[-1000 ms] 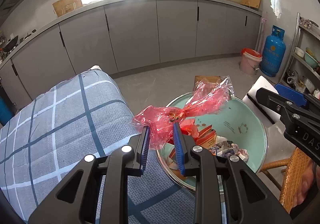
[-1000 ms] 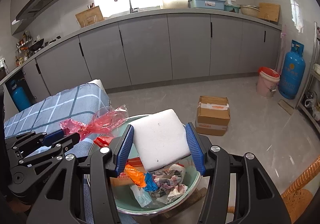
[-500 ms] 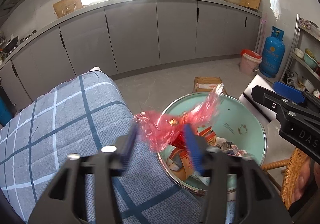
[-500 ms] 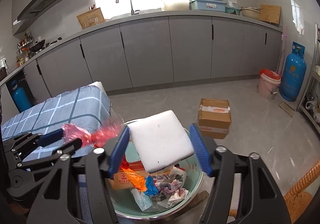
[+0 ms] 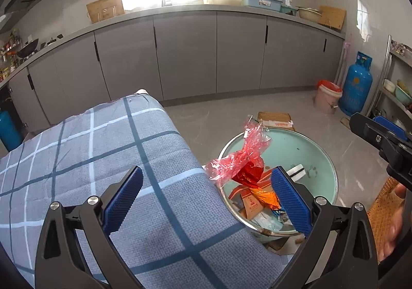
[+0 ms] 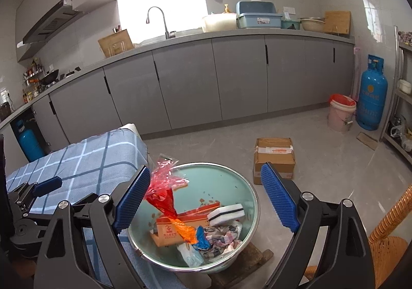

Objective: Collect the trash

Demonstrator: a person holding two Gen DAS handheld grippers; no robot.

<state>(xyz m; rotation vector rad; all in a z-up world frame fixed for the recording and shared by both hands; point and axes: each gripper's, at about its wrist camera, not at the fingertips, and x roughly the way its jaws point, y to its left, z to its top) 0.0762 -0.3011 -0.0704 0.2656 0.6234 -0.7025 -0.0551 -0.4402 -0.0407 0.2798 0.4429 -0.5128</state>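
A mint-green basin (image 5: pixel 319 160) (image 6: pixel 226 173) beside the table holds several pieces of trash. A red plastic wrapper (image 5: pixel 242 157) (image 6: pixel 163 186) lies over its near-left rim. A white sponge (image 6: pixel 226 211) (image 5: pixel 296 170) rests inside on an orange carton (image 6: pixel 180 224). My left gripper (image 5: pixel 206 196) is open and empty above the table edge and basin. My right gripper (image 6: pixel 206 198) is open and empty above the basin.
A blue plaid tablecloth (image 5: pixel 90 155) covers the table left of the basin. A cardboard box (image 6: pixel 274 157), a pink bucket (image 6: pixel 340 113) and a blue gas cylinder (image 6: pixel 372 94) stand on the floor. A wicker chair (image 6: pixel 386 237) is at the right.
Both grippers opened. The left one let go of the red wrapper, which dropped onto the basin rim. The right one let go of the white sponge, which fell into the basin.
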